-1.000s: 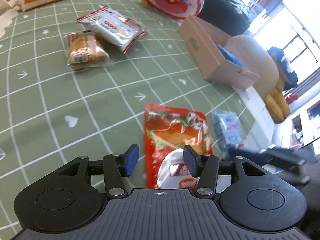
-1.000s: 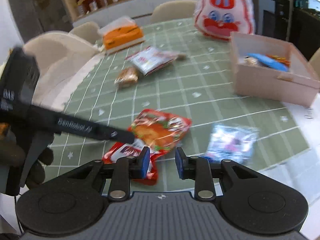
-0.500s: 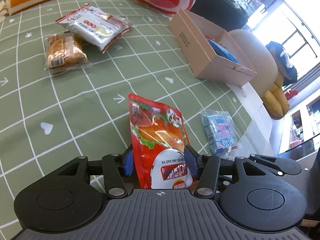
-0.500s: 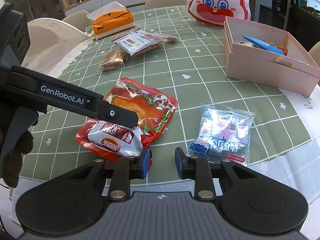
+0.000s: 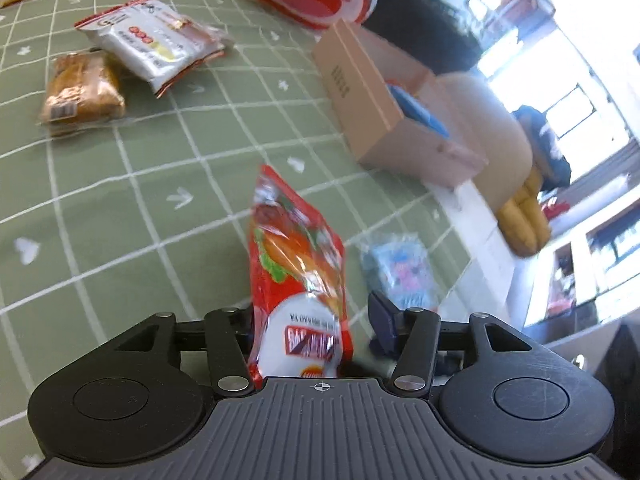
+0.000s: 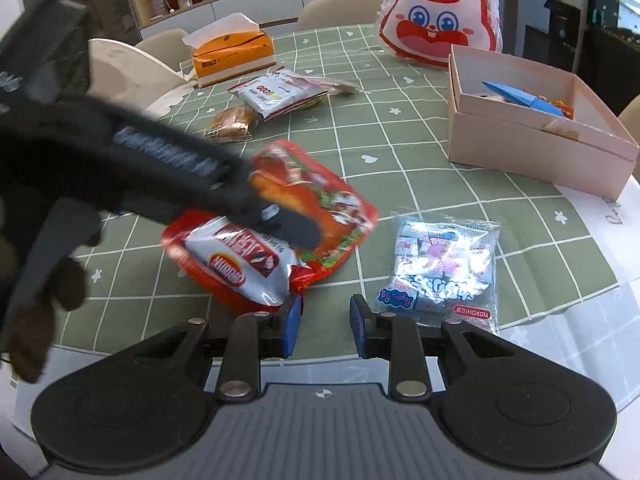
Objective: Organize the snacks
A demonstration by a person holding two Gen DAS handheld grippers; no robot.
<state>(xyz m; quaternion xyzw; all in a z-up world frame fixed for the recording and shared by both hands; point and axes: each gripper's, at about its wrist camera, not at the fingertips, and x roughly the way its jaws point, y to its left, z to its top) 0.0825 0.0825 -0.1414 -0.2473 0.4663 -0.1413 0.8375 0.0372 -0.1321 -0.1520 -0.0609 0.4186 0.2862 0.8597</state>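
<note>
The red snack pouch (image 5: 298, 280) stands tilted in the lower middle of the left wrist view, one end raised off the green gridded worktop (image 5: 160, 184), the other end down between the fingers of the left gripper (image 5: 316, 320). Its jaws are half spread and seem to pinch the pouch near its white-labelled end, though blur hides the contact. It looks light, puffy and slick: thin crinkly film that will sag and twist, so a hold across the flat sealed edge should serve better than the air-filled belly. Just right of it lies a clear candy packet (image 6: 440, 264). The right gripper (image 6: 322, 322) hangs near, jaws drawn close on nothing. The pink cardboard box (image 6: 532, 140) sits at upper right.
</note>
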